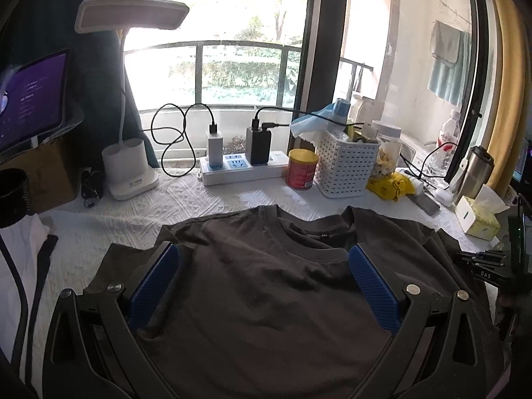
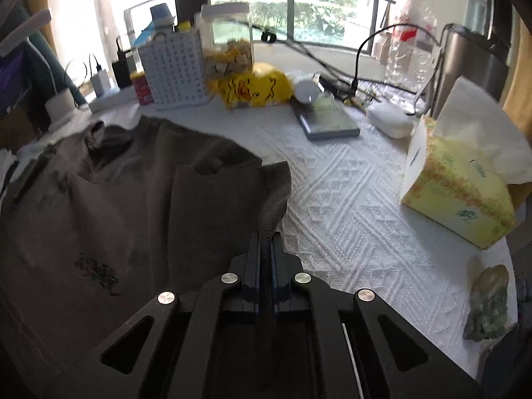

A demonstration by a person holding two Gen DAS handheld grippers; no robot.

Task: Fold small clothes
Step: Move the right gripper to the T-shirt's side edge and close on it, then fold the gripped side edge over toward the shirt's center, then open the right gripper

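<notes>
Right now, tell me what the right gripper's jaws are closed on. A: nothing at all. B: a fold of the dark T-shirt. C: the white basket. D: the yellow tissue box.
B: in the right wrist view the right gripper is shut, with an edge of the dark T-shirt pinched between its pads.

We see a dark brown T-shirt (image 1: 266, 286) on a white tablecloth (image 2: 349, 199) with raised diamond patterns, blue ribbed pads (image 1: 374, 286), a red-and-yellow can (image 1: 302, 173) and a yellow tissue box (image 2: 459, 196).
</notes>
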